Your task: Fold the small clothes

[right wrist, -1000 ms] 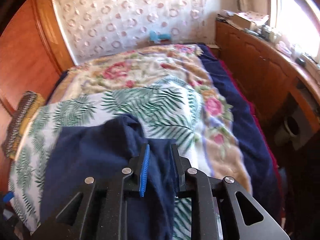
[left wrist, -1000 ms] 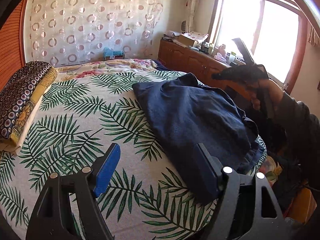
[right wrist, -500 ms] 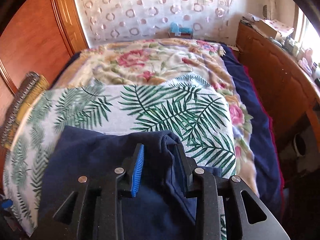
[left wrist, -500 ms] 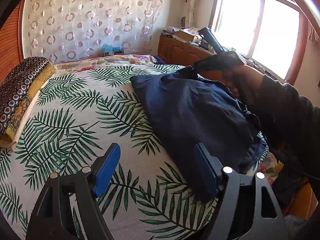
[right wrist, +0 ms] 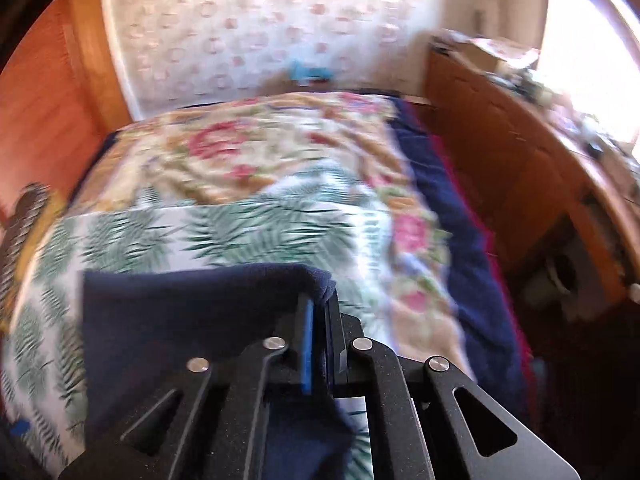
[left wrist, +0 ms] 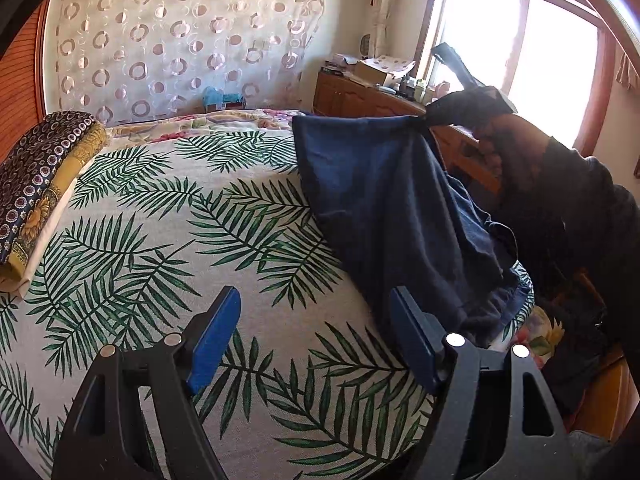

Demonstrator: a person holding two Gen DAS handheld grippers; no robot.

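A navy blue garment (left wrist: pixel 384 208) lies on the right side of the palm-leaf bed cover (left wrist: pixel 168 240). Its far right corner is lifted off the bed. My right gripper (right wrist: pixel 318 304) is shut on that corner of the garment (right wrist: pixel 192 320); it also shows in the left wrist view (left wrist: pixel 430 118), held by a hand in a dark sleeve. My left gripper (left wrist: pixel 316 344) is open and empty, low over the cover, with its right finger next to the garment's near hem.
Folded patterned bedding (left wrist: pixel 36 176) lies at the bed's left edge. A floral blanket (right wrist: pixel 280 148) covers the far end of the bed. A wooden cabinet (left wrist: pixel 360 96) with clutter stands along the right under the window. A curtain (left wrist: pixel 180 36) hangs behind.
My right gripper has closed on the garment's corner and lifted it up and away, pulling the top edge taut. My left gripper stayed open and hardly moved.
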